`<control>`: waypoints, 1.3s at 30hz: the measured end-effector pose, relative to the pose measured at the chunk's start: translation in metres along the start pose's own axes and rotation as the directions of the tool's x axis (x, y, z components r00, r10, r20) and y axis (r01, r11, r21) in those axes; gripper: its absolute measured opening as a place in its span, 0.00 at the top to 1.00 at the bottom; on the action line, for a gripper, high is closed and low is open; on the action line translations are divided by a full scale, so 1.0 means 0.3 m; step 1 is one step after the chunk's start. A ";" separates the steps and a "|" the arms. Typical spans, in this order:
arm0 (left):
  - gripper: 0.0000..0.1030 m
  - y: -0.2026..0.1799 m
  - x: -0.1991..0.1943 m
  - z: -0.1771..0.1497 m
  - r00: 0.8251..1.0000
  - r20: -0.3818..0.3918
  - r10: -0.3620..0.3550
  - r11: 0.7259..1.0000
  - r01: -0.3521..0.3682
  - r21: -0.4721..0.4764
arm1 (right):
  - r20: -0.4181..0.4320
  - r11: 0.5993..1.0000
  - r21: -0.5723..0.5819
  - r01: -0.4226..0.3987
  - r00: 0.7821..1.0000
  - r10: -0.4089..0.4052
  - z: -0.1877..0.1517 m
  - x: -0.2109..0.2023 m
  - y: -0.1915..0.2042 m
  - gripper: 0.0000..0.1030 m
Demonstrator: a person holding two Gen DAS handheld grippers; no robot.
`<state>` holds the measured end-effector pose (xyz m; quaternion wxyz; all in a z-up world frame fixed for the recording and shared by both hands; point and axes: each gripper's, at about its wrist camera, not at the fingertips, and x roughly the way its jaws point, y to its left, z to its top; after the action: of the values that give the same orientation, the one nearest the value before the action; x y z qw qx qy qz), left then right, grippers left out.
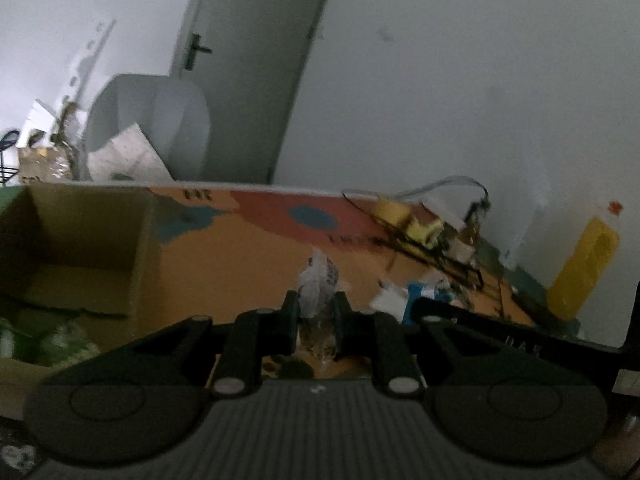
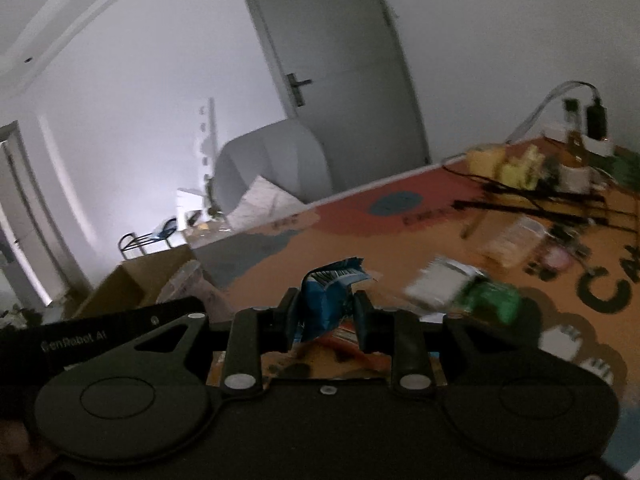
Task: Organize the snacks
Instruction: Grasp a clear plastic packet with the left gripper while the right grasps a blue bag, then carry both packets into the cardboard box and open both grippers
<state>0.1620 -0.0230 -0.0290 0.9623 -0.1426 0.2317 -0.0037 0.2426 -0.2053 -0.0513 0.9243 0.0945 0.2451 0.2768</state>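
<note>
My left gripper (image 1: 315, 305) is shut on a clear plastic snack packet (image 1: 318, 280) with dark print, lifted above the orange table mat (image 1: 248, 264). An open cardboard box (image 1: 80, 248) stands to its left. In the right wrist view my right gripper (image 2: 326, 304) is shut on a crumpled blue snack packet (image 2: 328, 294) with a barcode, held above the mat (image 2: 400, 240). The other gripper's black body (image 2: 100, 332) shows at the left, and the cardboard box (image 2: 132, 284) lies beyond it.
More snacks lie on the mat: a white and green packet (image 2: 460, 292), a clear tub (image 2: 516, 240), yellow items (image 2: 516, 168) among black cables. A yellow bottle (image 1: 584, 260) stands at the right. A grey chair (image 2: 272, 164) and a door (image 2: 340, 60) are behind.
</note>
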 end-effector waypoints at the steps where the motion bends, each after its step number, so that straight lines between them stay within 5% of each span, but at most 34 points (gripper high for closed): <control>1: 0.84 0.013 -0.015 0.009 1.000 0.011 0.007 1.000 -0.007 -0.006 | 0.002 1.000 -0.007 -0.008 1.000 0.008 0.004 0.002 0.016 0.74; 15: 0.84 0.217 -0.182 0.076 0.988 0.114 0.105 0.991 -0.094 -0.096 | 0.007 0.985 -0.125 -0.121 0.992 0.123 0.061 0.036 0.248 0.74; 33: 0.84 0.504 -0.200 0.098 0.979 0.085 0.184 0.964 -0.162 -0.212 | -0.063 0.960 -0.197 -0.198 0.980 0.189 0.053 0.170 0.499 0.74; 39: 0.74 0.553 -0.217 0.103 0.977 0.078 0.201 0.959 -0.180 -0.217 | -0.103 0.956 -0.184 -0.226 0.972 0.210 0.044 0.217 0.531 0.74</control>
<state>0.1080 0.1492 -0.0195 0.9482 -0.2200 0.1951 0.1204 0.2223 -0.0375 -0.0167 0.8820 0.0186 0.2428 0.4034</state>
